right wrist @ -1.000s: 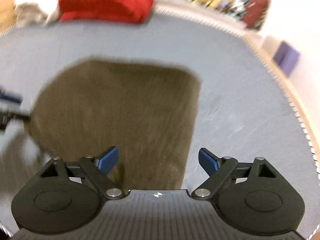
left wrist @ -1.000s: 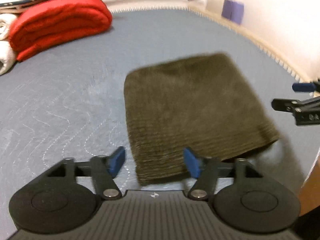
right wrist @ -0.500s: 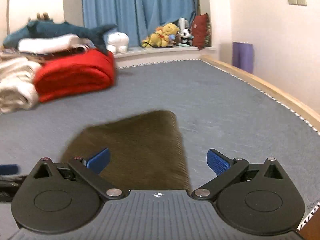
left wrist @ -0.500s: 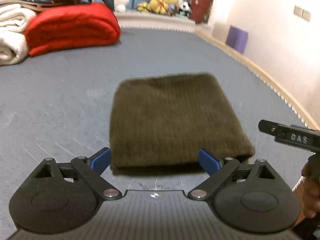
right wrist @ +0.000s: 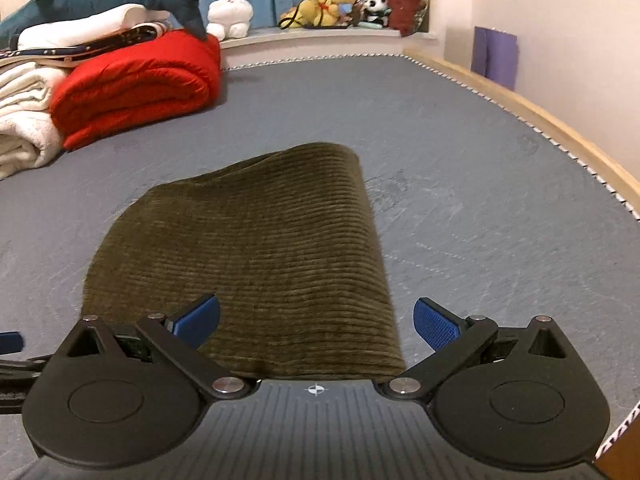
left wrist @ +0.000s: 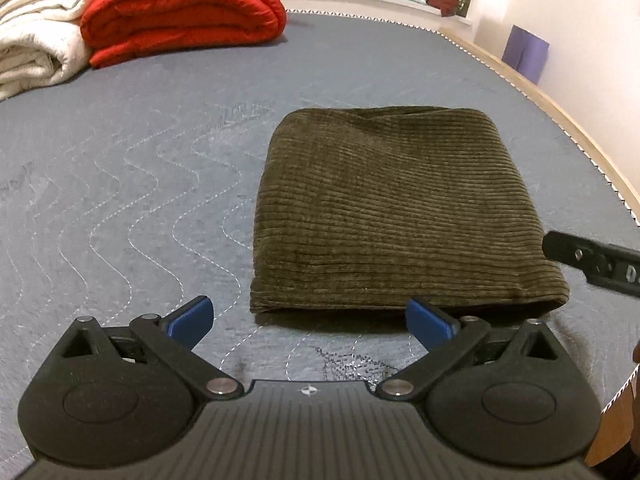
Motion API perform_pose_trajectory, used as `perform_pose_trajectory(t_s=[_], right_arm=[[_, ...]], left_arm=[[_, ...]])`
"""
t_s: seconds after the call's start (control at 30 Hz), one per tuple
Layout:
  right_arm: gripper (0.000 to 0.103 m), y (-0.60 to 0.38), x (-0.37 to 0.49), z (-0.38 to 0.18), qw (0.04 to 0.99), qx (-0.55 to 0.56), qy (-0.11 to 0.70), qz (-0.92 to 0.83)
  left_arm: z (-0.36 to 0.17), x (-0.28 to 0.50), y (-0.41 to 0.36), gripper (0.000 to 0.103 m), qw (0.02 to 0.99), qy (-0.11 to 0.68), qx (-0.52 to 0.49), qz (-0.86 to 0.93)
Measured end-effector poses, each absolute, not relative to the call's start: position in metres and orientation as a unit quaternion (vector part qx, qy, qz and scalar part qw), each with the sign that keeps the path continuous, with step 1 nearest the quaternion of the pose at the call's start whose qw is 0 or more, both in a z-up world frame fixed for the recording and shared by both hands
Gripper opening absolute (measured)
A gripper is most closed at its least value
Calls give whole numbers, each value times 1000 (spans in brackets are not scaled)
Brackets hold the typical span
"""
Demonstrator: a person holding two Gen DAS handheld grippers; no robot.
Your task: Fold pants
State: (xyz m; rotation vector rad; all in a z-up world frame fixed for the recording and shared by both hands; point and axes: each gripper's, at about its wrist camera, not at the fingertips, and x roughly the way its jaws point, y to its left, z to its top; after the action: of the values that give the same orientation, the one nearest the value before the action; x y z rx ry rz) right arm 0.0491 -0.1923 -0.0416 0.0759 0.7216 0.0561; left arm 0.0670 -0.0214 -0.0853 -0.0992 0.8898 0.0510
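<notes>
Bed (left wrist: 120, 152), grey quilted: pants (left wrist: 392, 208) lie mid-bed, folded into a neat rectangle. Left gripper (left wrist: 310, 318) & right gripper (right wrist: 316, 320) both released, nothing held, at near edge. Fold looks done; just lift away w/o snagging the edge.

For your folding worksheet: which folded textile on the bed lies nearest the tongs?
The olive pants, right before both open tongs; the red quilt and white blanket sit far back.

Only a cut-off "D" is readable, on the right tool (left wrist: 600, 266).
</notes>
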Motion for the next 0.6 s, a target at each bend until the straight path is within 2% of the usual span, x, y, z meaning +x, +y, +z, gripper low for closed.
perform_pose_trajectory(t_s=[0.6], right_arm=[[102,-182,31,-44,931,2,361,56]], left_arm=[[-84,60,-25,103,902,427,-52,28]])
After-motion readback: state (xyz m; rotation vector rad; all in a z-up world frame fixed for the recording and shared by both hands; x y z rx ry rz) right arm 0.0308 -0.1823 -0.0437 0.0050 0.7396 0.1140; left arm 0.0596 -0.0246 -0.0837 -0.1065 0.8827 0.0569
